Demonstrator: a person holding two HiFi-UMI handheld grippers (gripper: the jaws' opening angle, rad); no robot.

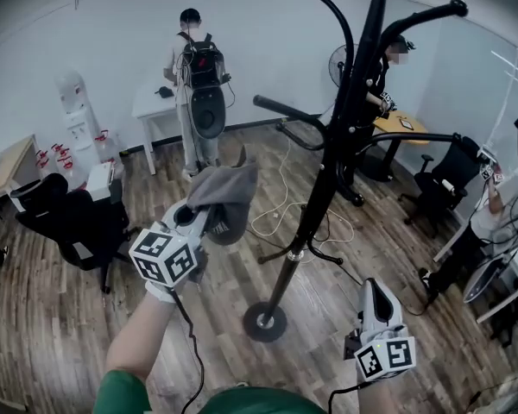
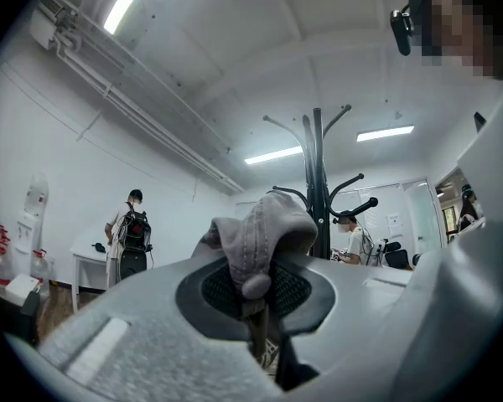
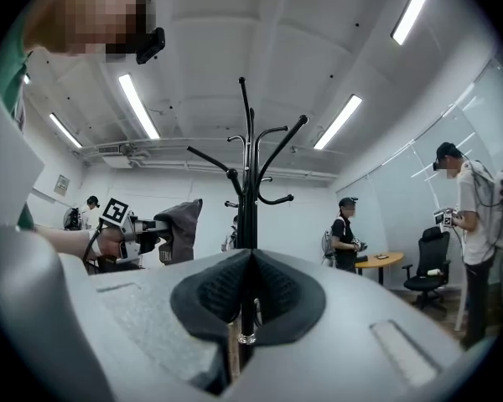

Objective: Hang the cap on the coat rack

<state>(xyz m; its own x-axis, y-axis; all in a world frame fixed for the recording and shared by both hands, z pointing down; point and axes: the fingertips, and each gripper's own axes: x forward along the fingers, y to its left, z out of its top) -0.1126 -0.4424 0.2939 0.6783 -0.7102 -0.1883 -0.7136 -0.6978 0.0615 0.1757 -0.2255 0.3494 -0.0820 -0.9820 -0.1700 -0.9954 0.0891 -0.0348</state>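
Observation:
A grey cap (image 1: 227,190) hangs from my left gripper (image 1: 203,216), which is shut on its fabric and held up at the left of the black coat rack (image 1: 328,145). In the left gripper view the cap (image 2: 260,229) bunches between the pads, with the rack (image 2: 318,182) behind it. The rack's curved hooks (image 1: 281,109) reach toward the cap. My right gripper (image 1: 373,286) is low at the right near the rack's round base (image 1: 266,322), shut, with nothing held. From the right gripper view the rack's pole (image 3: 249,191) stands straight ahead, and the cap (image 3: 180,229) shows at the left.
A black office chair (image 1: 73,222) stands at the left and another (image 1: 449,179) at the right. A person with a backpack (image 1: 194,67) is at a white desk at the back. More people are at the right. A white cable (image 1: 281,218) loops on the wooden floor.

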